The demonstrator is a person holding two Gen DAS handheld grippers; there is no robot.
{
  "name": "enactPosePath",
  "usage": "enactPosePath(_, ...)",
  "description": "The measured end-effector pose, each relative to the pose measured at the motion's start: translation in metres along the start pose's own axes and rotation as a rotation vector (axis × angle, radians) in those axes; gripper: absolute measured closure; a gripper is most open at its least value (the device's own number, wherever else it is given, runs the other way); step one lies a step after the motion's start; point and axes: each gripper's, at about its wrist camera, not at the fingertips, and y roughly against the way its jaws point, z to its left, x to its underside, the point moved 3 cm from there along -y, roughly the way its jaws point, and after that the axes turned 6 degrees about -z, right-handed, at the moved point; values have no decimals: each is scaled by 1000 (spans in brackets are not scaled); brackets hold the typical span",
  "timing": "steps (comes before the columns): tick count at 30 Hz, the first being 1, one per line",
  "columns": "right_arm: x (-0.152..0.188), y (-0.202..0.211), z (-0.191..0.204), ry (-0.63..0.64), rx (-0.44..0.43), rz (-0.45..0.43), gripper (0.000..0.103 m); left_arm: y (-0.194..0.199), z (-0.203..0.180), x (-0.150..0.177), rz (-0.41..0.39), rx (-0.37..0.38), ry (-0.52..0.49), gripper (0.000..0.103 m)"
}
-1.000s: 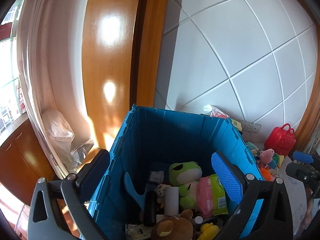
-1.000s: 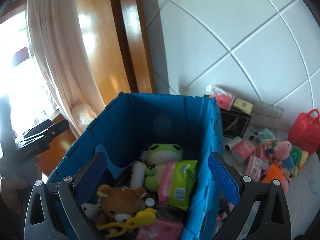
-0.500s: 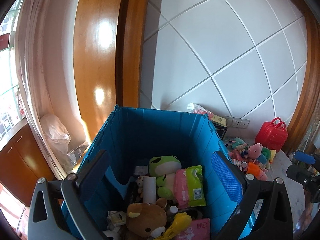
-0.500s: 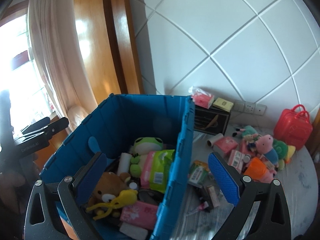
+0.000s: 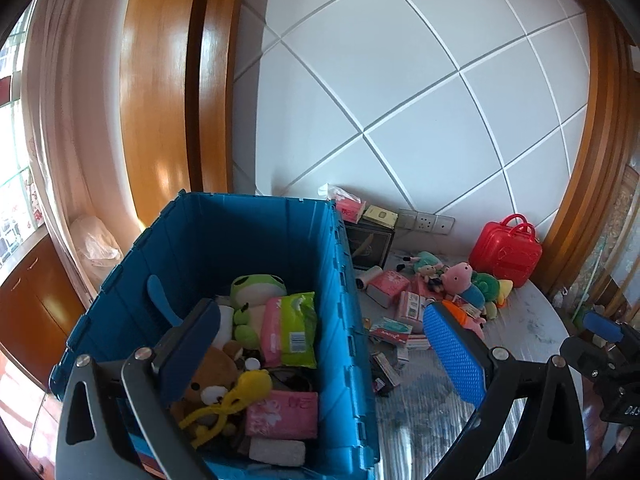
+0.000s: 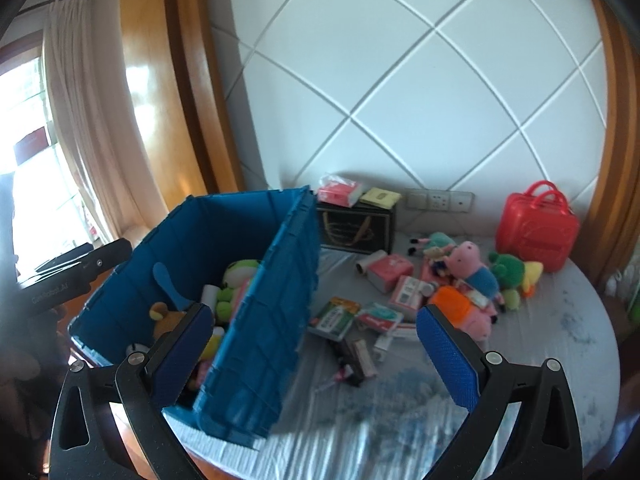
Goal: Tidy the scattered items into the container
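Desk (image 6: 560, 360): round, with a pale cloth; it fills the lower right of the right wrist view and carries everything below.
Bin (image 6: 256, 320): big blue container at lower left of that view, open-topped, already holding a frog plush (image 5: 256, 286), a brown bear (image 5: 212, 376) and pink packets.
Red case (image 6: 536, 232): upright at the far right, against the wall, well apart from the bin.
Loose pile (image 6: 400, 300): small boxes, packets and a pink pig plush (image 6: 472, 264) lie scattered mid-frame, between bin and red case.
Green box (image 6: 334, 314): nearest loose item to the bin, lying flat just beside its right wall; its long axis slants from lower left to upper right.
Right gripper (image 6: 312, 344): jaws spread wide, nothing between them; the green box sits ahead, just above centre between the blue pads.
Left gripper (image 5: 320, 352): also wide apart and empty, straddling the bin's right wall.
Key relation: the pile lies ahead and slightly right of both; the right gripper looks nearer, so it likely takes the next pick.
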Motion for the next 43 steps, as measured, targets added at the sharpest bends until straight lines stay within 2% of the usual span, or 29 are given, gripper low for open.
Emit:
enactPosePath(9,23,52,-55,-3,0,1,0,25,-67,15,7,-64,-34,0)
enactPosePath(18,41,75,-90,-24,-2,24,0,38,-111,26,38,-68,-78,0)
enactPosePath(24,48,77,-97,-48,6,25,0,39,-122,26,39,-69,-104,0)
enactPosePath(32,47,76,-94,-34,18,31,0,33,-120,29,58,-43,-69,0)
enactPosePath(38,45,73,-91,-19,21,37,0,31,-112,29,43,-104,-82,0)
enactPosePath(43,43,71,-88,-13,21,36,0,30,-108,28,50,-103,-87,0)
